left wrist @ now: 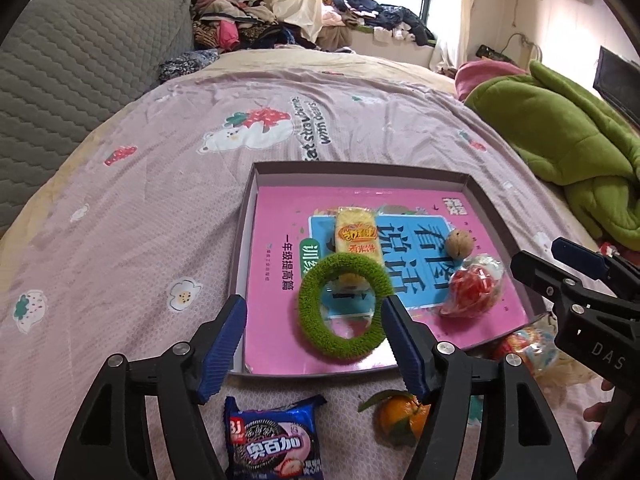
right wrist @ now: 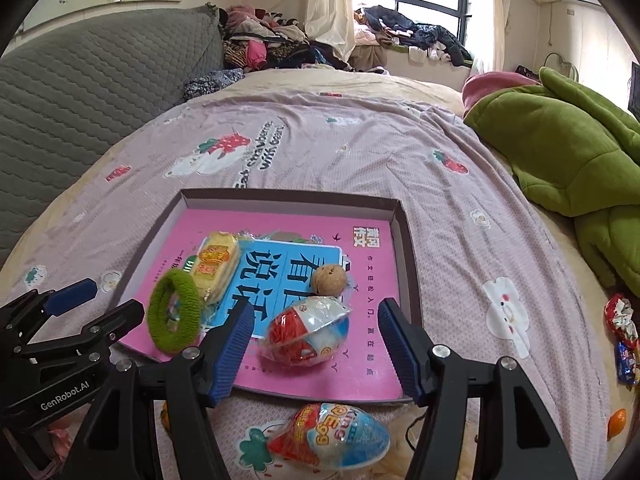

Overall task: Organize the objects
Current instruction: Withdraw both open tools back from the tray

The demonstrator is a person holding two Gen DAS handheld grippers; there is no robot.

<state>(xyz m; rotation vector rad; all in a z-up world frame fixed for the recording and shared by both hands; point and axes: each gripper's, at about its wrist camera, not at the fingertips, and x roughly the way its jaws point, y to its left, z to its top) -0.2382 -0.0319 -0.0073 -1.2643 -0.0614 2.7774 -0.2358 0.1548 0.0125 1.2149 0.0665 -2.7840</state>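
A shallow box [left wrist: 256, 184] [right wrist: 404, 232] with a pink book inside lies on the bed. In it are a green fuzzy ring [left wrist: 340, 344] [right wrist: 160, 328], a yellow rice cracker pack [left wrist: 356, 236] [right wrist: 216, 264], a walnut [left wrist: 460, 242] [right wrist: 330, 278] and a wrapped red-and-white toy egg [left wrist: 474, 290] [right wrist: 308, 334]. My left gripper [left wrist: 314, 344] is open and empty, above the ring's near side. My right gripper [right wrist: 316, 350] is open and empty, around the egg's near side. Outside the box lie a cookie packet [left wrist: 276, 444], a tangerine [left wrist: 400, 416] and a second toy egg [right wrist: 332, 436].
A green blanket [left wrist: 560, 136] [right wrist: 560, 152] lies at the right. A grey quilted headboard [left wrist: 80, 80] stands at the left. Clothes are piled at the far end [right wrist: 272, 44]. Candy wrappers [right wrist: 624, 332] and a small orange [right wrist: 616, 420] lie at the right bed edge.
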